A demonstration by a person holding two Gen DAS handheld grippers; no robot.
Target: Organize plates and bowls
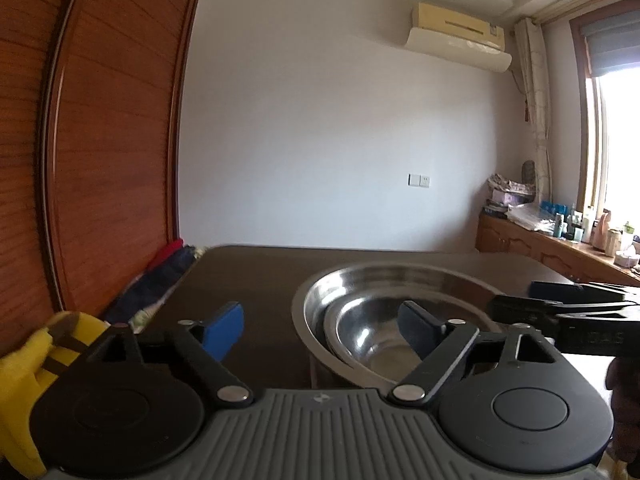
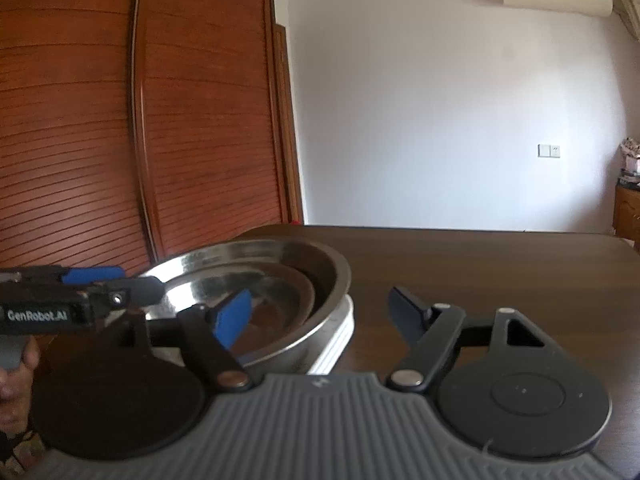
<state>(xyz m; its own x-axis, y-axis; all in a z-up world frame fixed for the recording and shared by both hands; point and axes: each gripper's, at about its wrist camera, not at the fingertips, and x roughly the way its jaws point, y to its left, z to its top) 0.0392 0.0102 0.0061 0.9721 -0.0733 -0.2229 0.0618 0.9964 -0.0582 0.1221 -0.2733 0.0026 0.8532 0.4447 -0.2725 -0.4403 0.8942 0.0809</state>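
Two steel bowls are sitting nested on the dark desk (image 1: 256,280): a small bowl (image 1: 372,336) is lying inside a large bowl (image 1: 320,300), and the large one is resting on something white (image 2: 340,336) that shows under its rim in the right wrist view. What that white thing is cannot be told.

The left tongs (image 1: 326,326) are standing wide apart and gripping nothing. One blue pad is hanging over the bare desk to the left of the bowls, while the other is hanging over the hollow of the small bowl, so the near left rim of the stack is lying between the pads without being pressed.

The right tongs (image 2: 322,314) are also standing apart and holding nothing. Their left pad is reaching over the bowls' rim into the hollow, and their right pad is hovering above the desk beside the stack.

Each view is catching the other tool coming in from the side at rim height. A wooden wardrobe (image 2: 180,120) is standing behind the desk, and an air conditioner (image 1: 460,36) is hanging on the white wall.
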